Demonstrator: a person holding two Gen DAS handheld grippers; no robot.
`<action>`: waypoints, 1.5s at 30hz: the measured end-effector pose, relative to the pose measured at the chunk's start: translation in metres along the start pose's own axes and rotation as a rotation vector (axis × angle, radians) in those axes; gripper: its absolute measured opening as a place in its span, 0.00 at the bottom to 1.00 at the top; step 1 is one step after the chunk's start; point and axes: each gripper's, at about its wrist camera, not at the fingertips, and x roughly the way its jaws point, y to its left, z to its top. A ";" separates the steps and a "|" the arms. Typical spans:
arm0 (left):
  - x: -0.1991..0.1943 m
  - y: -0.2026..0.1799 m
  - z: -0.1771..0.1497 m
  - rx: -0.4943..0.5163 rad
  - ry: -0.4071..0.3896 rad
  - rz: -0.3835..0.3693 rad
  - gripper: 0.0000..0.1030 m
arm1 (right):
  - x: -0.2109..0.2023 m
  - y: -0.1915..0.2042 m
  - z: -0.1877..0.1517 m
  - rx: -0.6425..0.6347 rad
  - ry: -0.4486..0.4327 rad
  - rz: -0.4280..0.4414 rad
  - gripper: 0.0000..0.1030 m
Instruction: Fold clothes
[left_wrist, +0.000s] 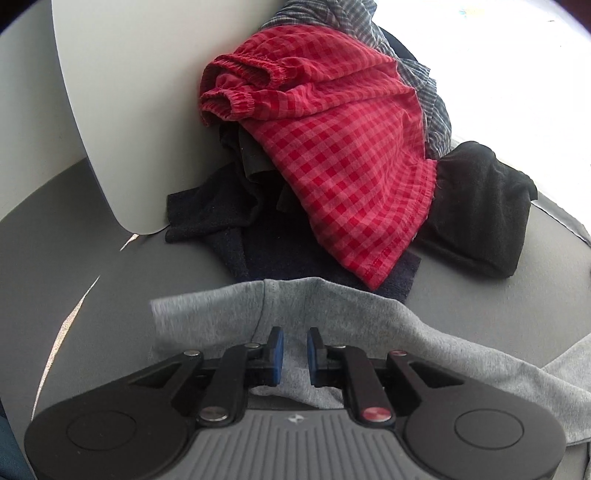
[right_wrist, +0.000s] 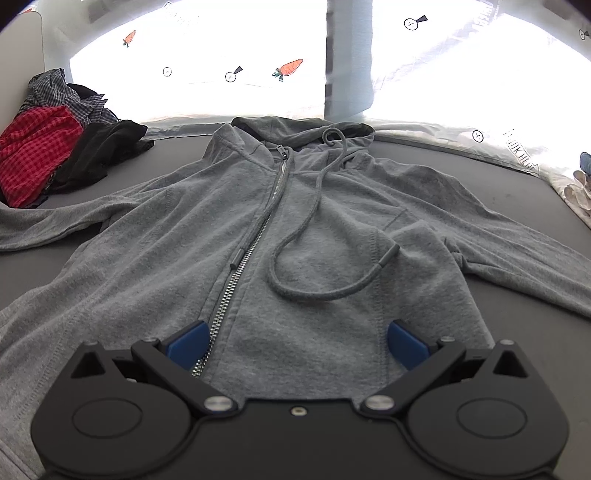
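A grey zip hoodie (right_wrist: 295, 206) lies face up and spread out on the dark grey surface (right_wrist: 535, 295), zipper (right_wrist: 240, 277) closed and drawstring (right_wrist: 306, 206) looped across the chest. My right gripper (right_wrist: 295, 343) hovers open over its lower front, blue pads wide apart with nothing pinched. In the left wrist view, my left gripper (left_wrist: 295, 347) is shut on the hoodie's sleeve (left_wrist: 332, 306). The grey cloth sits between the blue pads and drapes off to the right, lifted off the surface.
A pile of clothes lies ahead of the left gripper: a red checked garment (left_wrist: 332, 147) on top, black pieces (left_wrist: 476, 210) and a grey plaid shirt (left_wrist: 369, 22). A white panel (left_wrist: 110, 110) rises on the left. White carrot-print fabric (right_wrist: 258, 55) borders the far edge.
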 end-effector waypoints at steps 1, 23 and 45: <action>-0.003 0.001 -0.001 -0.002 -0.007 -0.015 0.25 | 0.000 0.000 0.000 -0.001 0.000 -0.001 1.00; 0.035 0.025 -0.041 -0.137 0.060 0.115 0.91 | 0.000 0.000 0.001 0.001 0.001 -0.003 1.00; -0.044 0.031 -0.084 -0.050 -0.009 0.183 0.16 | 0.002 -0.002 0.001 0.003 0.000 -0.002 1.00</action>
